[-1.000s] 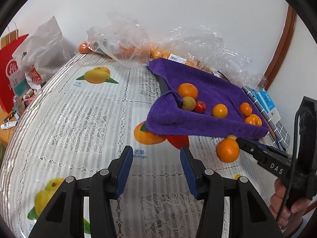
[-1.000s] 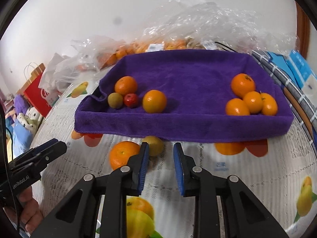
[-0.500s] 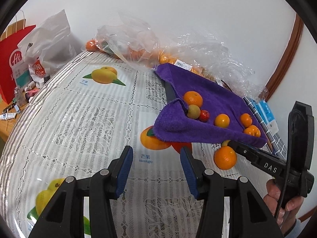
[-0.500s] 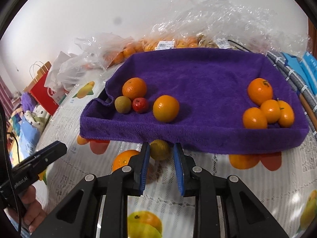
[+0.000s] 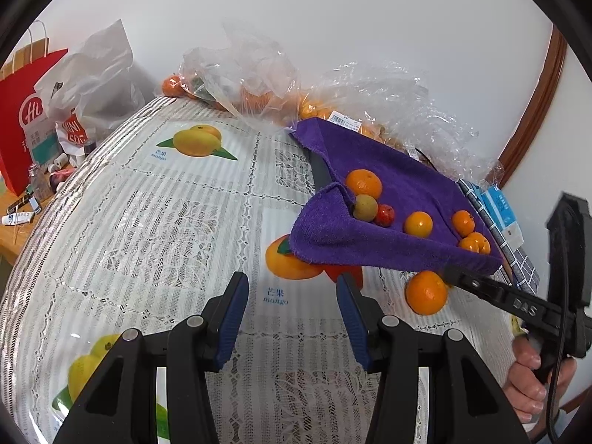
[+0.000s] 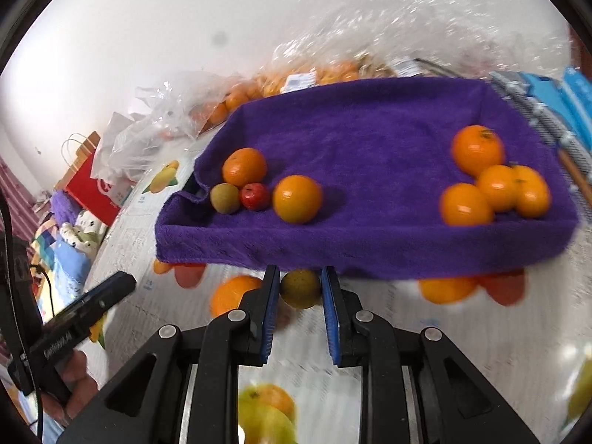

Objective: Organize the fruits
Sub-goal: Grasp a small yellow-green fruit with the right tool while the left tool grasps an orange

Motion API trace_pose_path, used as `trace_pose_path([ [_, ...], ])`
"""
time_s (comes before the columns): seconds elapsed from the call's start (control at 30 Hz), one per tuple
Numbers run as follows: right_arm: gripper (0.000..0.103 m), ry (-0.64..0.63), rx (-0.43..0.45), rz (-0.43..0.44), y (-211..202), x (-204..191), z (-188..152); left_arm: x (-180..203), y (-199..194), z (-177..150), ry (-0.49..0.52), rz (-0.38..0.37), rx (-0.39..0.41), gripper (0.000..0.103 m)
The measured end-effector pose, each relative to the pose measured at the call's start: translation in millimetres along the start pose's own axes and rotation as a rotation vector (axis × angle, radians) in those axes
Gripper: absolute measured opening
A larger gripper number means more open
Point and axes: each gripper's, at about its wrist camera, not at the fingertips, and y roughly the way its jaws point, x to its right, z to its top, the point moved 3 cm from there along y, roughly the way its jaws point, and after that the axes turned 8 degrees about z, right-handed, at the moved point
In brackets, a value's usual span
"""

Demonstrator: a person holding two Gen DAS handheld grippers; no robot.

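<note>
A purple towel-lined tray (image 6: 370, 125) holds several oranges, a green-brown fruit (image 6: 225, 197) and a small red fruit (image 6: 254, 196). In front of it on the tablecloth lie a loose orange (image 6: 229, 296) and a greenish-yellow fruit (image 6: 300, 288). My right gripper (image 6: 299, 288) is open with its pads on either side of the greenish fruit. My left gripper (image 5: 292, 303) is open and empty above the cloth, left of the tray (image 5: 399, 185). The loose orange (image 5: 426, 292) shows in the left wrist view beside the right gripper's finger.
Clear plastic bags with more oranges (image 5: 259, 88) lie behind the tray. A red paper bag (image 5: 22, 118) and a white bag stand at the far left edge. Blue boxes (image 5: 503, 211) sit right of the tray. The tablecloth (image 5: 148, 222) has printed fruit pictures.
My right gripper has moved forward until its fingers flank the greenish fruit under the tray's front edge. My left gripper has drawn back and to the left.
</note>
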Motion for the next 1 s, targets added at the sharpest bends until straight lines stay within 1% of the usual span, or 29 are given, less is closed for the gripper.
trace_pose_path([
  [0.1, 0.023, -0.028, 0.028, -0.096, -22, 11, -11, 0, 0, 0, 0.002, -0.003, -0.005, 0.047],
  [0.2, 0.023, -0.040, 0.035, -0.165, -41, 22, -23, 2, 0, -1, 0.013, -0.002, -0.004, 0.047],
  [0.3, 0.023, -0.065, 0.026, -0.213, -50, 28, -34, 5, 0, -1, 0.026, 0.000, -0.003, 0.047],
  [0.43, 0.024, -0.075, 0.015, -0.231, -43, 33, -44, 9, -1, -3, 0.048, 0.013, 0.008, 0.047],
  [0.5, 0.024, -0.077, 0.003, -0.241, -37, 35, -46, 11, 0, -4, 0.062, 0.004, 0.005, 0.047],
  [0.57, 0.024, -0.095, 0.009, -0.270, -36, 31, -48, 13, -1, -5, 0.072, -0.008, 0.006, 0.047],
  [0.67, 0.024, -0.081, 0.024, -0.257, -45, 32, -53, 14, 0, -5, 0.074, -0.028, 0.001, 0.047],
  [0.77, 0.024, -0.068, 0.040, -0.267, -56, 41, -60, 16, -1, -6, 0.083, -0.034, 0.002, 0.047],
  [0.87, 0.024, -0.036, 0.048, -0.272, -68, 54, -66, 22, -1, -7, 0.106, -0.048, -0.002, 0.047],
  [1.0, 0.024, 0.003, 0.076, -0.238, -79, 62, -72, 36, 2, -11, 0.161, -0.036, -0.026, 0.047],
])
